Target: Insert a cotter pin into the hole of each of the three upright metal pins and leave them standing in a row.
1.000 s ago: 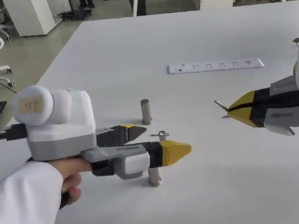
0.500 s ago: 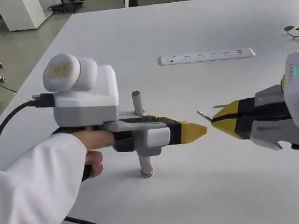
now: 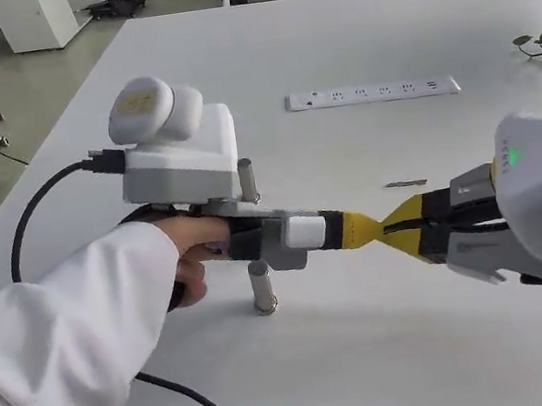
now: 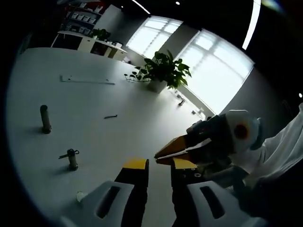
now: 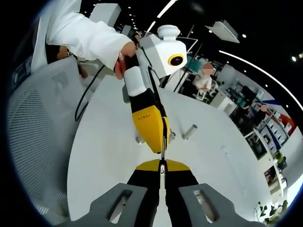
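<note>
My right gripper (image 3: 393, 229) is shut on a thin cotter pin (image 5: 163, 153) that sticks out past its yellow tips. My left gripper (image 3: 367, 227) meets it tip to tip above the table, its jaws a little apart on either side of that pin (image 4: 158, 164). One bare upright metal pin (image 3: 247, 179) stands behind the left gripper and another (image 3: 262, 287) stands in front of it. The left gripper view shows a middle pin (image 4: 72, 158) with a cotter pin through it. A loose cotter pin (image 3: 406, 184) lies on the table.
A white power strip (image 3: 372, 94) lies across the far part of the white table (image 3: 373, 350). A potted plant (image 4: 163, 71) stands at the far right edge. A black cable (image 3: 193, 401) trails from the left gripper over the near table. Chairs stand beyond the left edge.
My left gripper has swung right from over the upright pins and narrowed its jaws. Its tips now meet the right gripper's tips at the held cotter pin.
</note>
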